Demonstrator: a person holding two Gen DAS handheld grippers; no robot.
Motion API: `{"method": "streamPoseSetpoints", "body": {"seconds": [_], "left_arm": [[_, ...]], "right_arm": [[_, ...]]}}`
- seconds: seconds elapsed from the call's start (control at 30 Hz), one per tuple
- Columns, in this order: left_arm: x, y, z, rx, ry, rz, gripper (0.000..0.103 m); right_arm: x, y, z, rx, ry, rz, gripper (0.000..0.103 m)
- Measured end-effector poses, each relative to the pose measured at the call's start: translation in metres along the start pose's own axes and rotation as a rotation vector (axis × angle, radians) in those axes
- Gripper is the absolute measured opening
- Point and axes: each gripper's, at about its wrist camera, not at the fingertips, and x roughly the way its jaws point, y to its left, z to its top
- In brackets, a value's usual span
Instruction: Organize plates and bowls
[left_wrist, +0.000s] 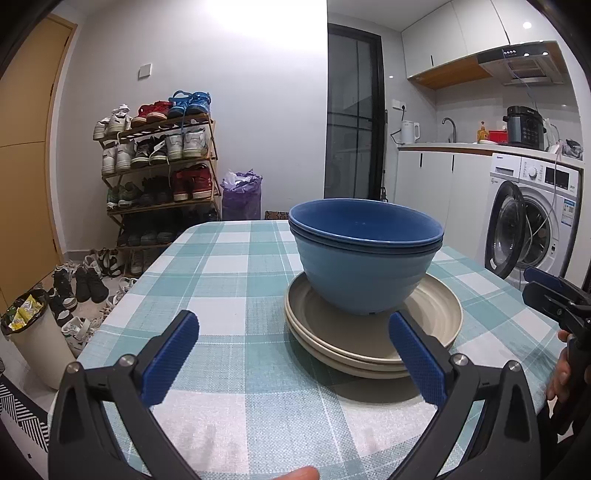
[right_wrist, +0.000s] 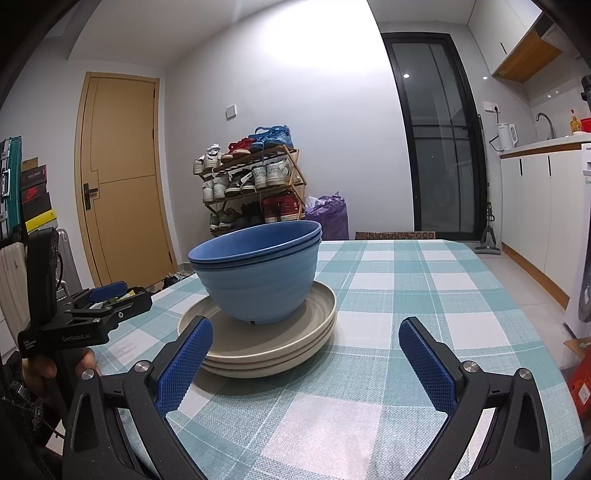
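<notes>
Looking along my left fingers, I see them spread wide and holding nothing, hanging over the near part of the bench with its teal-and-white checked cloth. The blue pad of one finger sits over bare cloth; the other overlaps the near rim of the plates from this view, though I cannot tell whether it touches.

To the left of the bench, on the floor, stand a shoe rack full of shoes and a purple bag beside it.

The beige plates lie stacked toward the middle of the bench, slightly nearer its near edge. Two blue bowls, one nested in the other, stand upright on the top plate.

From my right wrist view, my right fingers are likewise wide apart and empty, poised above the near edge of the bench. The plates and bowls lie just ahead and left of them, and one finger overlaps the rim of the stack in this view. My left fingers show at the left edge of the bench.

Right of the bench stands a washing machine with its door ajar.
</notes>
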Motion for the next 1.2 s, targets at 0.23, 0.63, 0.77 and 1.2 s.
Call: {"method": "streamPoseSetpoints", "body": {"seconds": [0.23, 0.63, 0.77, 1.2], "left_arm": [[0.0018, 0.0002, -0.0013, -0.01, 0.0, -0.007, 0.103], [0.0016, 0.0009, -0.0014, -0.01, 0.001, -0.02, 0.103], [0.0011, 0.0005, -0.0012, -0.009, 0.001, -0.019, 0.103], [0.0006, -0.0004, -0.0011, -0.002, -0.001, -0.022, 0.103]], "right_arm": [[-0.0012, 0.0005, 0.0, 0.004, 0.002, 0.004, 0.102], [-0.0011, -0.0002, -0.0004, 0.007, 0.004, 0.005, 0.102], [-0.0011, -0.0003, -0.0004, 0.006, 0.004, 0.003, 0.102], [-0.0006, -0.0005, -0.0005, 0.007, 0.003, 0.004, 0.102]]}}
